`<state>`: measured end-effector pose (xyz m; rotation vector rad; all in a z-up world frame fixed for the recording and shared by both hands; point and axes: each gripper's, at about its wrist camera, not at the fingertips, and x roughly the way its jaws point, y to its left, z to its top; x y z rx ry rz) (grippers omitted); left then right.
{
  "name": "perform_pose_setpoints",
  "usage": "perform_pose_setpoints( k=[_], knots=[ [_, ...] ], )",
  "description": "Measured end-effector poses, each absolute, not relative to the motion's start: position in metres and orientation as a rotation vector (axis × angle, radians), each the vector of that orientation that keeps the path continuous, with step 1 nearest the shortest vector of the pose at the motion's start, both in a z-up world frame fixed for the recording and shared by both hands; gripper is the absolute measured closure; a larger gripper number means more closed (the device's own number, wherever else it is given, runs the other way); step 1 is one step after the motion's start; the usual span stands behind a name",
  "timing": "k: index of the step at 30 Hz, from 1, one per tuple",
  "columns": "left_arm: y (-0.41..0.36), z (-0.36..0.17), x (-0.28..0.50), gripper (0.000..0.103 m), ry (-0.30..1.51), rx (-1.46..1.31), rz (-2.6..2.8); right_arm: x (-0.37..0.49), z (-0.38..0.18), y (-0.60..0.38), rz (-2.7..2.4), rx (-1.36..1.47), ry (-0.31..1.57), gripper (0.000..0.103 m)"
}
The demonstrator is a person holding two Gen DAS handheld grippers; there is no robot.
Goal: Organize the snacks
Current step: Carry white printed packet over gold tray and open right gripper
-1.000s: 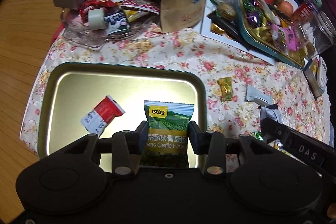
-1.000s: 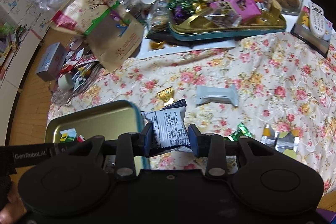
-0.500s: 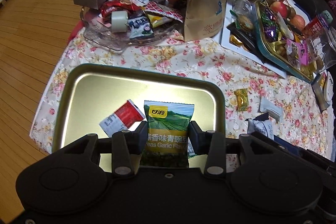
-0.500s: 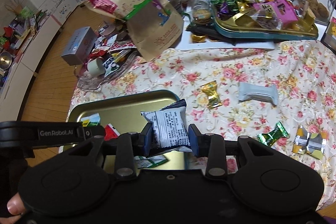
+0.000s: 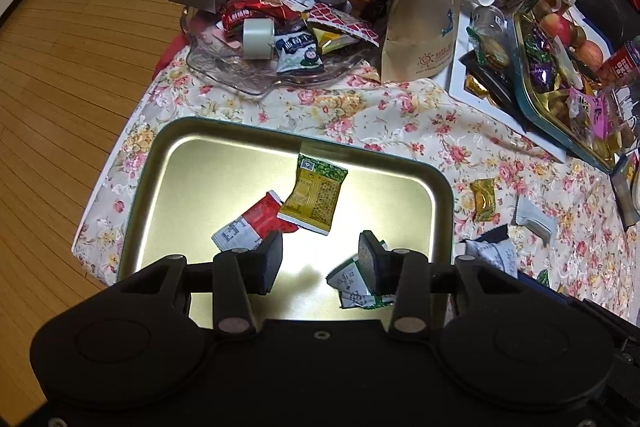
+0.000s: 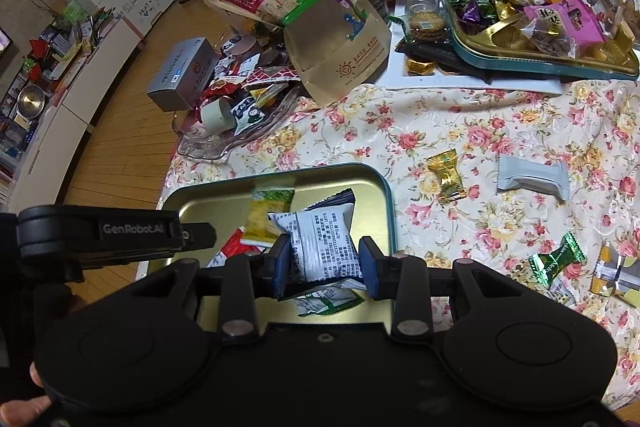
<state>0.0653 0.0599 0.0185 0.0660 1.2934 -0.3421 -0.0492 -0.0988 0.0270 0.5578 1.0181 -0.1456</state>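
Left tongs (image 5: pixel 320 259) just let go: jaws wide and empty, green pea packet (image 5: pixel 316 197) now lying back-up in the gold tray (image 5: pixel 168 155) beside the red packet (image 5: pixel 256 225). Right tongs (image 6: pixel 323 263) clamped on the white packet (image 6: pixel 320 243), now over the tray, likely next drop. Loose candies still on the surface.

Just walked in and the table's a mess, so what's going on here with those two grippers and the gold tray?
A person is sorting snacks into the gold tray with a gripper in each hand. The left gripper is open and empty above the tray, where a green and yellow packet and a red and white packet lie. The right gripper is shut on a white printed packet over the tray. Several wrapped candies, including a gold candy, lie on the floral cloth.
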Motion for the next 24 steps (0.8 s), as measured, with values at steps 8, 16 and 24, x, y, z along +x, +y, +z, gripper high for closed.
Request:
perform_pose_setpoints(
  k=[8, 16, 24],
  knots=[
    [0.060, 0.010, 0.067, 0.054, 1.352, 0.044, -0.345, -0.043, 0.027, -0.096, -0.133, 0.576, 1.010, 0.065],
    [0.058, 0.007, 0.065, 0.054, 1.362, 0.056, -0.340, -0.035, 0.029, -0.095, -0.145, 0.542, 0.968, 0.063],
    [0.069, 0.010, 0.069, 0.054, 1.344, 0.028, -0.272, -0.031, 0.026, -0.096, -0.137, 0.551, 0.969, 0.055]
  ],
)
